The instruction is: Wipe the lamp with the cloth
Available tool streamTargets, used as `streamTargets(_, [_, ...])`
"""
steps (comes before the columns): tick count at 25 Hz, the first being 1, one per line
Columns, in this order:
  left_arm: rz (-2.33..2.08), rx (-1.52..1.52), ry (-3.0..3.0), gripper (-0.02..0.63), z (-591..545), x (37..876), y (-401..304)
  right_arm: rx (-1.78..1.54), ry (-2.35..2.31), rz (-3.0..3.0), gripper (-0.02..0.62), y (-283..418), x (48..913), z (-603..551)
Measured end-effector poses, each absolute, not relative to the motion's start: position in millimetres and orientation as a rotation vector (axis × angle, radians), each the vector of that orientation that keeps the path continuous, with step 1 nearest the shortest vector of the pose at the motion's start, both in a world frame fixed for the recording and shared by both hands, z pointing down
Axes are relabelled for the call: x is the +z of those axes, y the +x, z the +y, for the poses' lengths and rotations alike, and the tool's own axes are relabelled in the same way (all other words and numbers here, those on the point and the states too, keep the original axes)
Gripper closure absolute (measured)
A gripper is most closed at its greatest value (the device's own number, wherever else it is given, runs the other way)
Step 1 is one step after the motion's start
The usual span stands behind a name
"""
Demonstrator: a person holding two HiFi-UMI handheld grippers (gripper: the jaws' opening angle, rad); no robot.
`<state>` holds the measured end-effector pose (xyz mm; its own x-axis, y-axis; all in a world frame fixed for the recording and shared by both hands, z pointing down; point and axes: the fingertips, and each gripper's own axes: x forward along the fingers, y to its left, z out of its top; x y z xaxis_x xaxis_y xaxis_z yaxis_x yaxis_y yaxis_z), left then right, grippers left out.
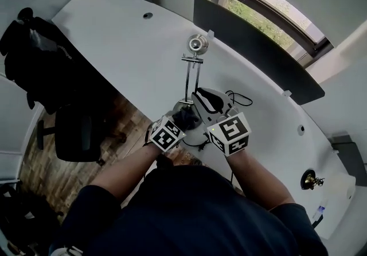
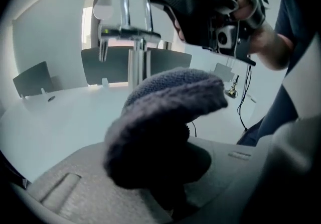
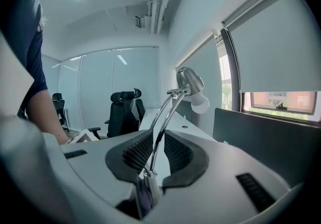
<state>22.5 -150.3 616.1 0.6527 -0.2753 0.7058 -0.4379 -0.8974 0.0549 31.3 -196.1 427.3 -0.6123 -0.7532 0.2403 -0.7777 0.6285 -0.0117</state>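
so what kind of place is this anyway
Most likely an office. A long white desk runs under a window with dark partition screens along its back edge, a black office chair stands in front of glass walls, and a chrome desk lamp stands on the desk.

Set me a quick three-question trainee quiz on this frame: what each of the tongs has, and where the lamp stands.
1. What do the left tongs hold? A) a cloth B) a sponge C) nothing
2. True or false: nothing stands between the right tongs.
3. Fill in: the lamp stands on a white ____.

Key: 1 A. 2 False, they close on the lamp's chrome stem. 3 desk.
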Motion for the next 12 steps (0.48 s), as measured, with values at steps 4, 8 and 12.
streamTargets(4, [-0.643,0.983,2.693,0.532,-150,582,27,0.163,1.254,-2.664,0.531,37,424,-183])
streamTargets(8, [-0.677,0.94,2.732,0.532,-147,560,27,0.192,1.268,-2.684,0.531,47,422,-167])
streamTargets(12, [-0.684,0.853,2.751,0.532,-134,538,24,0.218,1.256,-2.725,0.531,51,418,-147])
